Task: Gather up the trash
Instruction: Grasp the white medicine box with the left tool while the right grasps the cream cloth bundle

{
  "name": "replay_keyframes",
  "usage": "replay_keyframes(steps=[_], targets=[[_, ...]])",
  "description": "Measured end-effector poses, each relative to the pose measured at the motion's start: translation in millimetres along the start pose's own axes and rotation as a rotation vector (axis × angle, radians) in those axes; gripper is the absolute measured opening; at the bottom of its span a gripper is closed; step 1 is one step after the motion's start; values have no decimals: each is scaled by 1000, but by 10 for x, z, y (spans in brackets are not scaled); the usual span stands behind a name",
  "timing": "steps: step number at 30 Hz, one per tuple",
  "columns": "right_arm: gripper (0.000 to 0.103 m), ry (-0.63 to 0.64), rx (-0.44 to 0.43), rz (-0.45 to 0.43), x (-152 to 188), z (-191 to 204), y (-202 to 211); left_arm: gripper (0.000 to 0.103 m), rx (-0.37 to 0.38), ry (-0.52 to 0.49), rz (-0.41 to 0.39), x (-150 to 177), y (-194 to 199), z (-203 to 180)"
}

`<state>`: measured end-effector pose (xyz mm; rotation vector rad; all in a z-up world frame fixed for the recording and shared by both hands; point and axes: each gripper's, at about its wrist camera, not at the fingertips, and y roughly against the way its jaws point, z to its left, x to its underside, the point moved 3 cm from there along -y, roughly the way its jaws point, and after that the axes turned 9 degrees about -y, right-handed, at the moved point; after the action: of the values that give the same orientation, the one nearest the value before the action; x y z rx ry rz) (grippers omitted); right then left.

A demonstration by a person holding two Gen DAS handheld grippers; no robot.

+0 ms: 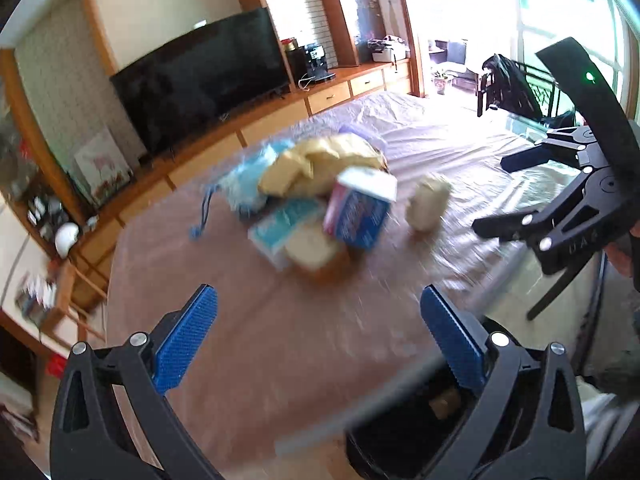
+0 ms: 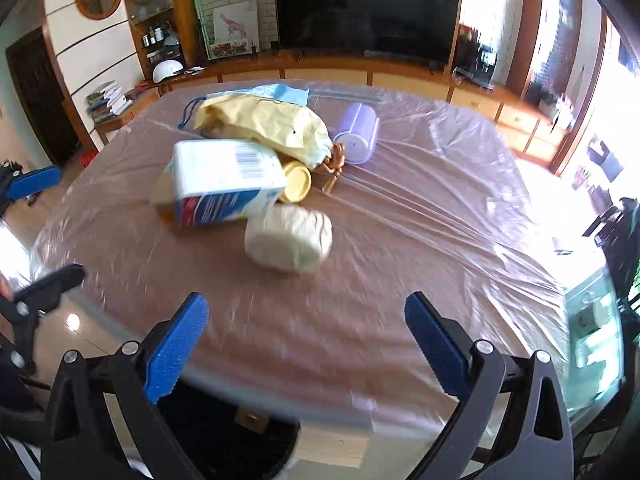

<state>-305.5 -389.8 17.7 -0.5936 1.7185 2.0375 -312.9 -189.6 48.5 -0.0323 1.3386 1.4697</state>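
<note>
A heap of trash lies mid-table: a white and blue carton (image 2: 224, 184) (image 1: 360, 208), a crumpled yellow bag (image 2: 268, 124) (image 1: 320, 164), a cream wad of paper (image 2: 289, 237) (image 1: 427, 202), a blue face mask (image 2: 280, 92) (image 1: 244, 184), a yellow lid (image 2: 297, 181) and a lilac cup (image 2: 357, 133) on its side. My left gripper (image 1: 318, 338) is open and empty near the table's front edge. My right gripper (image 2: 306, 342) is open and empty, short of the paper wad. A black bin (image 2: 224, 436) (image 1: 412, 420) sits below the table edge with a brown scrap inside.
The table (image 2: 420, 240) is covered with clear plastic sheet. A TV (image 2: 366, 10) on a long wooden cabinet stands behind it. My right gripper shows in the left wrist view (image 1: 490, 196), my left gripper shows in the right wrist view (image 2: 60, 224). A glass surface (image 2: 592, 332) lies right.
</note>
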Motion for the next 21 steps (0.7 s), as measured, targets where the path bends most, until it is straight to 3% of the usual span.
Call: replay_keyframes(steps=[7, 17, 21], targets=[[97, -114, -74, 58, -180, -26, -396, 102, 60, -95, 1, -258, -496, -31], [88, -175, -98, 86, -210, -32, -598, 102, 75, -192, -22, -426, -754, -81], [76, -191, -92, 79, -208, -63, -580, 102, 82, -199, -29, -482, -804, -85]])
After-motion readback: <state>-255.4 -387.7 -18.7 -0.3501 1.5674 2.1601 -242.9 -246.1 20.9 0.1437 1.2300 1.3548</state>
